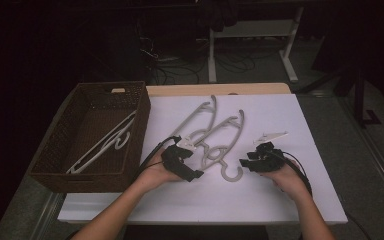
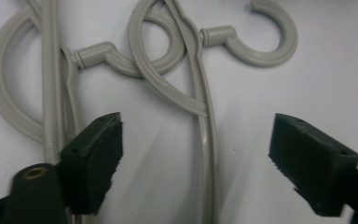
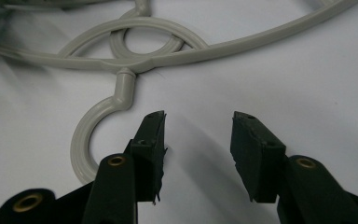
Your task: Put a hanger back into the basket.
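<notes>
Progress looks partial: one white hanger [image 1: 102,144] lies in the basket [image 1: 140,125] at 9 o'clock, two grey hangers [image 1: 215,137] remain mid-worktop [image 1: 300,200], left hand-held gripper [image 1: 182,161] wide, right hand-held gripper [image 1: 257,160] narrower, both empty.

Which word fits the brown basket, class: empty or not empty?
Not empty. The high view shows a white hanger lying inside the basket, slanting across its floor. Two grey hangers lie outside on the white table.

Grey hangers [image 1: 215,135] mid-table btwn both grippers — white hanger [image 1: 102,145] in basket [image 1: 47,172].
</notes>
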